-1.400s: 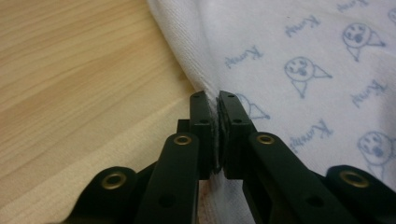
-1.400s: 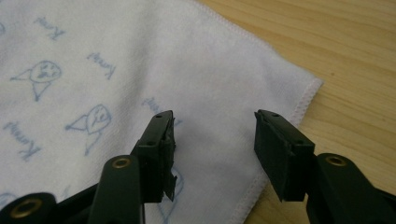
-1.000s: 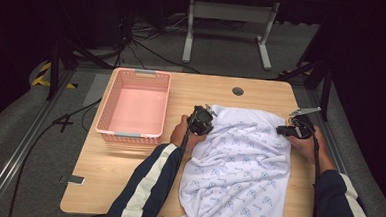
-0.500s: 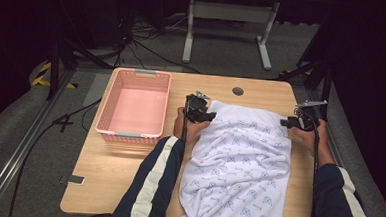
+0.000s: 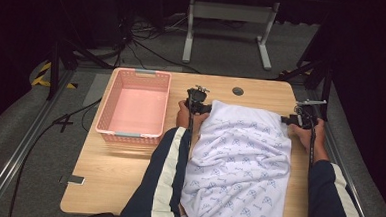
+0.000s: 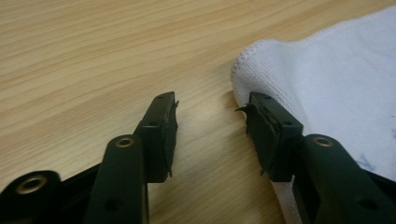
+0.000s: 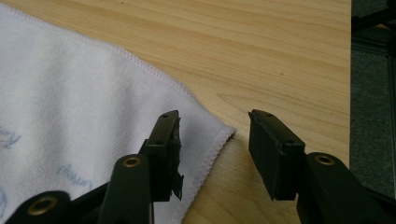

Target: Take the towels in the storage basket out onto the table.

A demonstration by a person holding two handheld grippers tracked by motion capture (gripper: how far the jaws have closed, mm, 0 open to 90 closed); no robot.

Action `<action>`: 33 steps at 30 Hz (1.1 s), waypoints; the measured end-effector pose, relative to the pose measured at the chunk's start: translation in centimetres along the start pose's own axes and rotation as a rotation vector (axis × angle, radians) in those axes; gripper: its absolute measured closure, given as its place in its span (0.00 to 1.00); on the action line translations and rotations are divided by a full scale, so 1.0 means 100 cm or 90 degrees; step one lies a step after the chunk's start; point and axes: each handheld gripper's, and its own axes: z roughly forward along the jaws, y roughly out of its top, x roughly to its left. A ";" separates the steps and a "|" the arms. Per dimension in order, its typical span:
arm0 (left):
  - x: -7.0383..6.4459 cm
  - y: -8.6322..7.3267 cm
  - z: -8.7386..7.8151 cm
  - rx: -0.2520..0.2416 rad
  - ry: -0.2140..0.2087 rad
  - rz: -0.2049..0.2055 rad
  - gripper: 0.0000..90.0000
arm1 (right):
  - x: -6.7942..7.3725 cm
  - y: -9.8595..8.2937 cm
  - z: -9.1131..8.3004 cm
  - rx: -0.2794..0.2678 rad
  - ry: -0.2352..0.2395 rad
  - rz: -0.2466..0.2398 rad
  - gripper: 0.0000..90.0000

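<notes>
- Since the earlier frames, both grippers have travelled toward the far edge of the table (image 5: 127, 185), drawing the towel (image 5: 243, 161) out flatter and wider.
- Left gripper (image 6: 212, 126): jaws spread apart, nothing held; the right-hand jaw sits against the towel's far-left corner.
- Right gripper (image 7: 215, 140): jaws open, empty, straddling the far-right corner, presumably just released.
- Towel lies spread on the table, near end hanging over the person's edge, beside the pink basket (image 5: 132, 135).
- Corners are apparently set down square for folding.

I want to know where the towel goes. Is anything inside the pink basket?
No, the pink basket shows just its bare pink bottom.
</notes>
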 end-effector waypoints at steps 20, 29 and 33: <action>-0.049 0.002 0.005 0.031 -0.111 0.168 0.57 | 0.002 -0.002 -0.001 0.015 0.011 -0.009 0.61; -0.049 0.000 -0.002 0.013 -0.126 0.189 0.84 | 0.003 -0.003 -0.003 0.015 0.013 -0.010 0.62; -0.047 0.002 -0.007 -0.013 -0.122 0.183 0.86 | 0.002 -0.004 -0.003 0.011 0.023 -0.006 0.67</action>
